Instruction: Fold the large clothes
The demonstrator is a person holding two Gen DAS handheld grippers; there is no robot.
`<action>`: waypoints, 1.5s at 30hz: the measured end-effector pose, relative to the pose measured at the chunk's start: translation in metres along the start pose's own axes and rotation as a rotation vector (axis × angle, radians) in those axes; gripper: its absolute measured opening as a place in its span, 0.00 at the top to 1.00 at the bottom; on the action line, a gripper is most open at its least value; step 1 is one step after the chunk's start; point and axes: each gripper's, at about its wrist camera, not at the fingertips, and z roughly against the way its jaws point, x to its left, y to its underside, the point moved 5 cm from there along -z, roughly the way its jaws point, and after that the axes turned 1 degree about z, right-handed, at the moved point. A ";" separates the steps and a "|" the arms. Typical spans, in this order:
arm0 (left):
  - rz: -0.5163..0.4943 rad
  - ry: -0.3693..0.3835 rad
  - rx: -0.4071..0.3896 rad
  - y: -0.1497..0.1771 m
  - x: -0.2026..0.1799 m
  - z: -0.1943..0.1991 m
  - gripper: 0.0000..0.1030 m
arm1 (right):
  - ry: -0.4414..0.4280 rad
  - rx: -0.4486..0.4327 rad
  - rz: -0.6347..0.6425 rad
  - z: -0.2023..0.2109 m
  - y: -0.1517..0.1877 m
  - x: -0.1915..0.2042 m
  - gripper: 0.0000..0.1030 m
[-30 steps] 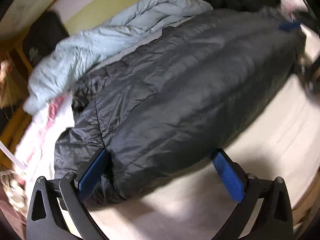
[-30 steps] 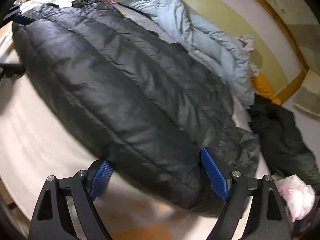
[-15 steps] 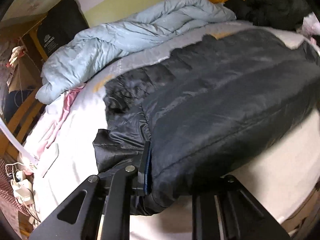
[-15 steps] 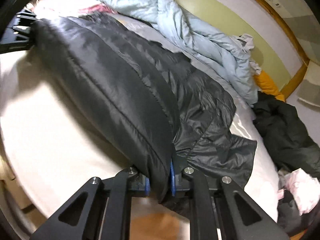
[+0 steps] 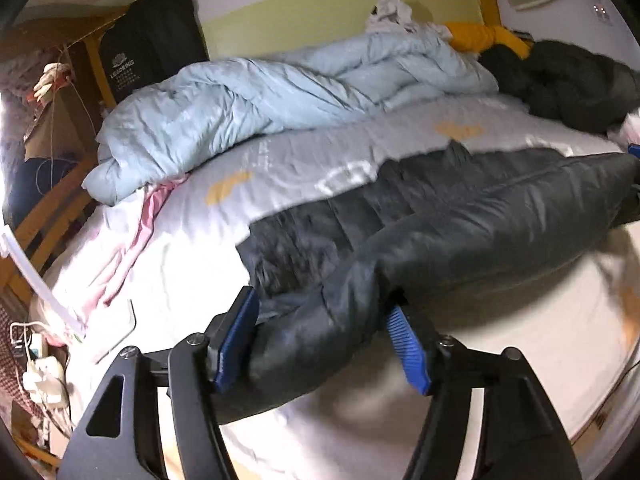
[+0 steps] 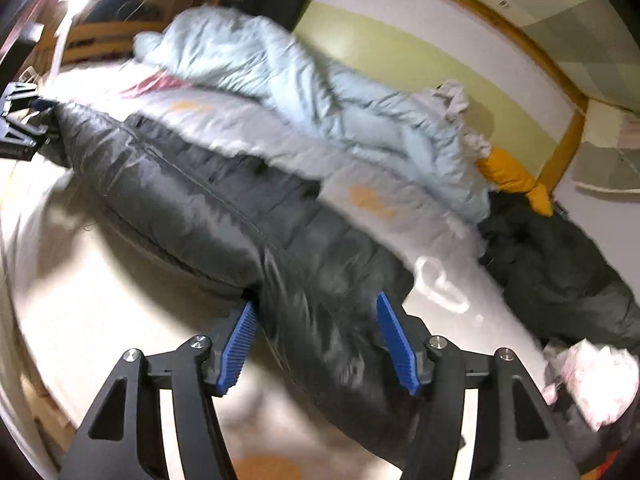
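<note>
Dark quilted nylon, the puffer jacket (image 5: 460,236) lies lengthwise along the near edge of the bed (image 5: 312,164), doubled over once by the look of it; further folds across its length seem left to do. Left gripper (image 5: 320,344) and right gripper (image 6: 316,344) stand at opposite ends of it, both angled downward over the mattress. Each pair of jaws is opening, with a jacket end bunched between the blue pads; whether fabric is pressed I cannot tell

Dark grey quilted jacket (image 5: 460,232), pale blue duvet (image 5: 280,96), white orange-patterned sheet (image 5: 304,164).
</note>
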 end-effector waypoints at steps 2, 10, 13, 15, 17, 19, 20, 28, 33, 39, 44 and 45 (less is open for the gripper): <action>0.021 0.011 -0.007 -0.016 0.005 -0.011 0.38 | 0.018 -0.009 -0.016 -0.012 -0.014 -0.014 0.28; 0.049 -0.004 0.008 -0.065 0.017 -0.087 0.37 | 0.026 0.015 -0.103 -0.094 -0.059 -0.050 0.28; 0.065 -0.005 0.017 -0.076 0.020 -0.113 0.37 | 0.028 0.024 -0.113 -0.126 -0.072 -0.059 0.28; 0.088 0.002 0.018 -0.079 0.023 -0.130 0.37 | 0.028 0.043 -0.118 -0.144 -0.075 -0.061 0.28; 0.113 0.025 0.001 -0.080 0.025 -0.145 0.37 | 0.030 0.081 -0.145 -0.167 -0.075 -0.065 0.28; 0.135 0.050 -0.038 -0.080 0.030 -0.153 0.36 | 0.030 0.093 -0.183 -0.182 -0.070 -0.068 0.28; 0.148 0.063 -0.067 -0.080 0.033 -0.154 0.36 | 0.034 0.098 -0.194 -0.187 -0.066 -0.068 0.28; 0.168 0.015 -0.252 -0.085 0.058 -0.087 0.29 | 0.183 -0.007 -0.245 -0.149 -0.051 -0.102 0.33; 0.116 0.127 -0.258 -0.081 0.043 -0.038 0.69 | -0.113 -0.099 -0.469 -0.103 -0.054 -0.117 0.62; 0.007 0.106 -0.133 -0.069 0.007 -0.081 0.69 | -0.136 -0.024 -0.310 -0.122 -0.051 -0.069 0.62; 0.124 0.107 -0.067 -0.072 0.040 -0.143 0.67 | -0.019 0.076 -0.252 -0.171 -0.040 -0.055 0.62; 0.124 0.119 -0.075 -0.073 0.042 -0.148 0.65 | -0.022 0.081 -0.254 -0.177 -0.038 -0.055 0.62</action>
